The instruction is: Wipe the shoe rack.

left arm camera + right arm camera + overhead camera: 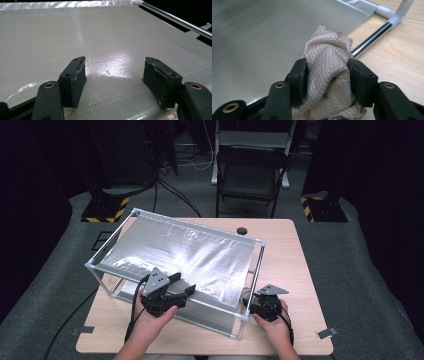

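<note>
Cloth [325, 72], a crumpled beige waffle-textured rag, sits in the lower middle of the right gripper view, bunched between the two black jaws of the right gripper [327, 80], whose pads press on its left and right sides so that the rag is held. Behind it, a chrome frame bar [372, 40] runs toward the upper right of that frame, ending in a white corner joint [387, 11], and the pale wooden table [402, 57] fills the right side. To the left of the rag spreads the shiny silver sheet [262, 37]. In the high view the right gripper [252, 302] sits at the lower right of centre, gripped by a hand [272, 322] just beside the near right corner of the metal frame [250, 280], with a bit of the rag [246, 295] visible at its tip. The left gripper [187, 287] lies in the lower middle of that frame, held by the other hand [152, 317], its jaws reaching over the near edge of the sheet [190, 252]. In the left gripper view the left gripper [115, 80] has its jaws standing wide apart with nothing between them, hovering low over the woven, glossy sheet [87, 32]; a seam crosses the sheet near the bottom of the frame, and a frame bar [180, 21] runs across the upper right corner.
</note>
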{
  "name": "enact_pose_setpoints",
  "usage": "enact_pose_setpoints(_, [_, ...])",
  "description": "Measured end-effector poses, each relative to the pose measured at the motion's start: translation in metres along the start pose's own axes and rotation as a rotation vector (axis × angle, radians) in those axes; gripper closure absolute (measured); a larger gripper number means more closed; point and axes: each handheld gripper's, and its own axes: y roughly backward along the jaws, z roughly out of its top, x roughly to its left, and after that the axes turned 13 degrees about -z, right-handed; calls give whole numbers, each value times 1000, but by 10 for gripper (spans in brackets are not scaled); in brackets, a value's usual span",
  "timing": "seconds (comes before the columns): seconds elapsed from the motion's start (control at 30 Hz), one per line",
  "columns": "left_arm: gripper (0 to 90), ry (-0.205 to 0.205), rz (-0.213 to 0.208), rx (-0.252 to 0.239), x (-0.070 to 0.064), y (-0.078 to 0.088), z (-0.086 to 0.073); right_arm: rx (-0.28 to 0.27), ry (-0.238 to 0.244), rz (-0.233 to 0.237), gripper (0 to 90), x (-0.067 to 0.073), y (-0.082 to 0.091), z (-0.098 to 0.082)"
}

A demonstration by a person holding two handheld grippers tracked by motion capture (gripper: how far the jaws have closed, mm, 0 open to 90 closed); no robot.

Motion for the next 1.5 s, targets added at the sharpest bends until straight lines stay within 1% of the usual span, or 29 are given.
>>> enact_pose_setpoints(0.03, [342,0,0,0,0,0,0,2,0,-8,507,0,-1,1])
enact_pose_setpoints(0.1, [342,-1,-1,-2,0,0,0,0,20,-18,511,4,3,-1])
enact_pose_setpoints(0.23, [342,1,-6,-1,0,1,-1,1,57,17,509,16,15,-10])
enact_pose_setpoints(0.33, [343,2,-8,-2,-1,1,-1,4,81,40,502,17,19,-13])
enact_pose_setpoints(0.37, [343,6,-9,-5,-1,1,-1,13,73,50,499,15,18,-11])
enact_pose_setpoints(0.4, [343,3,-9,-3,-1,1,-1,13,82,44,499,11,14,-9])
enact_pose_setpoints(0.43, [343,17,-10,-8,-2,1,-2,12,65,39,499,9,11,-7])
enact_pose_setpoints(0.47, [343,11,-10,-7,-1,1,-2,6,71,28,499,4,7,-4])
enact_pose_setpoints(0.5, [343,14,-11,-9,-2,1,-2,7,56,21,499,0,3,0])
enact_pose_setpoints(0.53, [343,17,-12,-9,-2,1,-2,7,57,15,497,-6,-2,3])
enact_pose_setpoints(0.57, [343,16,-12,-10,-2,1,-2,14,25,3,495,-9,-6,7])
enact_pose_setpoints(0.6, [343,13,-16,-5,-2,1,-2,13,29,-3,494,-14,-11,11])
enact_pose_setpoints(0.63, [343,13,-16,-5,-2,1,-2,13,29,-3,494,-14,-11,11])
enact_pose_setpoints(0.67, [343,11,-16,-7,-2,1,-2,10,24,-26,487,-21,-19,18])
enact_pose_setpoints(0.8, [343,12,-14,-12,-2,0,-2,20,9,-31,486,-26,-25,23])
enact_pose_setpoints(0.83, [343,12,-14,-12,-2,0,-2,20,-8,-41,490,-24,-24,22])
enact_pose_setpoints(0.87, [343,9,-16,-10,-1,0,-2,14,7,-51,492,-22,-22,20])
enact_pose_setpoints(0.9, [343,12,-14,-15,-2,0,-2,22,-3,-46,495,-17,-19,18])
enact_pose_setpoints(0.93, [343,12,-14,-14,-1,0,-2,11,21,-40,497,-14,-16,15])
enact_pose_setpoints(0.97, [343,12,-15,-13,-2,0,-2,12,25,-36,497,-9,-12,11])
enact_pose_setpoints(1.0, [343,11,-16,-11,-1,0,-2,-6,40,-34,497,-6,-9,7])
enact_pose_setpoints(1.1, [343,14,-17,-15,-2,0,-3,-18,50,-32,496,0,-4,1])
enact_pose_setpoints(1.2, [343,17,-16,-16,-2,1,-3,8,39,5,470,-7,-8,4])
enact_pose_setpoints(1.3, [343,18,-17,-17,-2,1,-3,16,17,0,469,-17,-18,13])
enact_pose_setpoints(1.33, [343,17,-17,-17,-2,1,-3,22,33,-19,469,-21,-21,16])
enact_pose_setpoints(1.37, [343,15,-17,-16,-2,1,-3,27,11,-36,469,-22,-25,20])
enact_pose_setpoints(1.4, [343,13,-18,-14,-2,1,-3,19,17,-52,469,-25,-29,24])
enact_pose_setpoints(1.43, [343,13,-19,-13,-2,1,-3,28,14,-67,469,-28,-32,27])
enact_pose_setpoints(1.5, [343,12,-20,-16,-1,1,-3,20,10,-83,467,-33,-38,32])
